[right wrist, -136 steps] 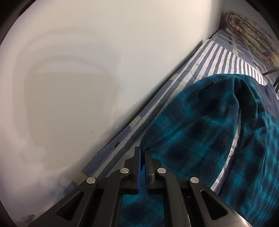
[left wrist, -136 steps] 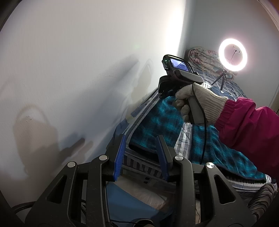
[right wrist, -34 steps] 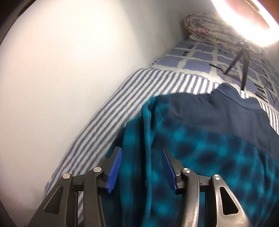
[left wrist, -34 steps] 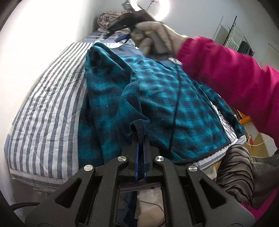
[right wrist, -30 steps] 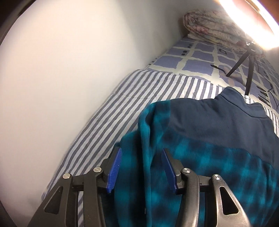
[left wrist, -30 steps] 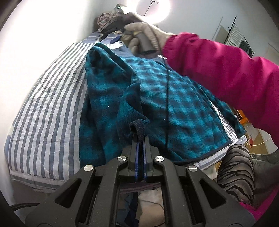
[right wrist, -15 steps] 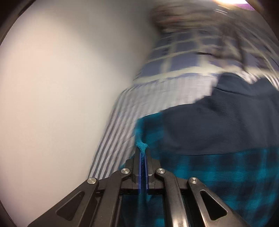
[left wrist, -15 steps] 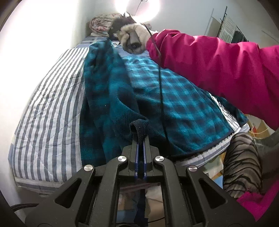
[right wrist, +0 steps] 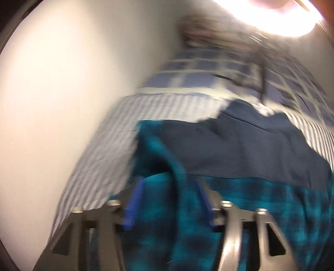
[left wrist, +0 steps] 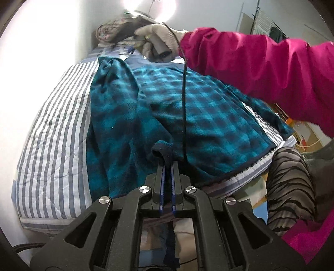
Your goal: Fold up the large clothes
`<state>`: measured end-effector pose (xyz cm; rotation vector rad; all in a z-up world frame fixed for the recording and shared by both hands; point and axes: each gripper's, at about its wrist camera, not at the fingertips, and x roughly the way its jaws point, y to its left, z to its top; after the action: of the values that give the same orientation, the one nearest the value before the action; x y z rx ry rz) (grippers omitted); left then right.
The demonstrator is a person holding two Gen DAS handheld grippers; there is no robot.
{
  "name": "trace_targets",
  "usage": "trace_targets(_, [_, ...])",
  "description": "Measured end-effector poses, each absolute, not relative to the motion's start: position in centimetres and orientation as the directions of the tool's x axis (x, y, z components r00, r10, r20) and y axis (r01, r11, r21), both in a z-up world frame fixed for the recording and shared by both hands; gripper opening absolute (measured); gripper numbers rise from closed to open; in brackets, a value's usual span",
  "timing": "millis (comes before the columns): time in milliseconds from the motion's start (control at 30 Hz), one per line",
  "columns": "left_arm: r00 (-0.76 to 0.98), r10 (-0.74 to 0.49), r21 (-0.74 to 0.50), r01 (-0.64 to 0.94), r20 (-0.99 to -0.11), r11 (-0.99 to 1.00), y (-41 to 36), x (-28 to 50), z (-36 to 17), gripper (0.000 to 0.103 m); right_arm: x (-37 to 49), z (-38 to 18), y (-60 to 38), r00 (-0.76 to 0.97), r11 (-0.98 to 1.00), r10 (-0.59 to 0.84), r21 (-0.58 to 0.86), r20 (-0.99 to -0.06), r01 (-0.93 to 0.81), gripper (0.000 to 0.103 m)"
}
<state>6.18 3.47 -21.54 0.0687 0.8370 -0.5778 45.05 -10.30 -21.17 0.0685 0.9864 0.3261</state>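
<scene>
A teal and black checked fleece garment [left wrist: 198, 108] lies spread on the striped bed [left wrist: 58, 116], with one long side folded over onto it. My left gripper [left wrist: 167, 164] is shut on the garment's dark navy cuff [left wrist: 161, 149] near the bed's front edge. In the blurred right wrist view my right gripper [right wrist: 170, 185] hovers over the garment's far end [right wrist: 240, 150]; its jaws are opening, and a fold of teal fleece [right wrist: 177, 166] rises between the blue pads without being pressed. A gloved hand [left wrist: 158, 39] holds that right gripper far up the bed.
A white wall [left wrist: 41, 52] runs along the bed's left side. A rolled floral quilt [left wrist: 110, 31] and a bright ring light [left wrist: 150, 8] stand at the head. A pink sleeve [left wrist: 261, 68] crosses above the garment; a striped trouser leg [left wrist: 290, 183] stands beside the bed's right edge.
The right gripper shut on the fleece edge half a second ago and has now opened, letting it go. The gloved hand moved further up the bed. The left gripper kept its grip on the cuff.
</scene>
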Motion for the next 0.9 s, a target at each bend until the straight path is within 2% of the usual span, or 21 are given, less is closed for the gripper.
trace_targets(33, [0.528, -0.458, -0.163, 0.511, -0.715, 0.844, 3.4, 6.1, -21.5, 0.001, 45.1, -21.1, -9.4, 0.487, 0.941, 0.316, 0.203, -0.814, -0.27, 0.07])
trace_targets(100, [0.53, -0.458, -0.163, 0.511, -0.713, 0.844, 3.2, 5.9, -21.5, 0.001, 44.6, -21.6, -6.5, 0.415, 0.925, 0.321, 0.187, -0.852, -0.33, 0.068])
trace_targets(267, [0.535, -0.446, -0.149, 0.508, -0.717, 0.848, 3.4, 5.7, -21.7, 0.001, 44.7, -24.5, -2.0, 0.318, 0.933, 0.183, 0.063, -0.93, -0.354, 0.06])
trace_targets(300, [0.534, -0.448, -0.149, 0.51, -0.718, 0.847, 3.5, 5.6, -21.7, 0.001, 44.8, -25.3, -1.2, 0.322, 0.935, 0.135, 0.014, -0.937, -0.353, 0.041])
trace_targets(333, [0.531, -0.449, -0.149, 0.513, -0.719, 0.845, 3.4, 5.6, -21.7, 0.001, 44.6, -25.8, -0.9, 0.329, 0.937, 0.097, -0.025, -0.939, -0.349, 0.014])
trace_targets(400, [0.525, -0.453, -0.149, 0.521, -0.721, 0.841, 3.2, 5.6, -21.9, 0.001, 44.9, -26.1, -0.8, 0.329, 0.943, 0.102, -0.014, -0.939, -0.332, 0.009])
trace_targets(600, [0.491, -0.457, -0.136, 0.557, -0.742, 0.819, 1.8, 5.3, -22.6, 0.001, 47.0, -26.4, 0.2, 0.327, 0.93, 0.338, 0.26, -0.883, -0.259, 0.009])
trace_targets(700, [0.493, -0.46, -0.131, 0.564, -0.739, 0.815, 1.8, 5.0, -22.5, 0.001, 45.7, -26.2, 1.3, 0.333, 0.927, 0.33, 0.235, -0.884, -0.293, 0.033])
trace_targets(900, [0.505, -0.516, -0.225, 0.528, -0.692, 0.819, 4.3, 4.3, -20.8, 0.001, 40.9, -20.8, -1.8, 0.385, 0.917, 0.334, 0.203, -0.86, -0.343, 0.035])
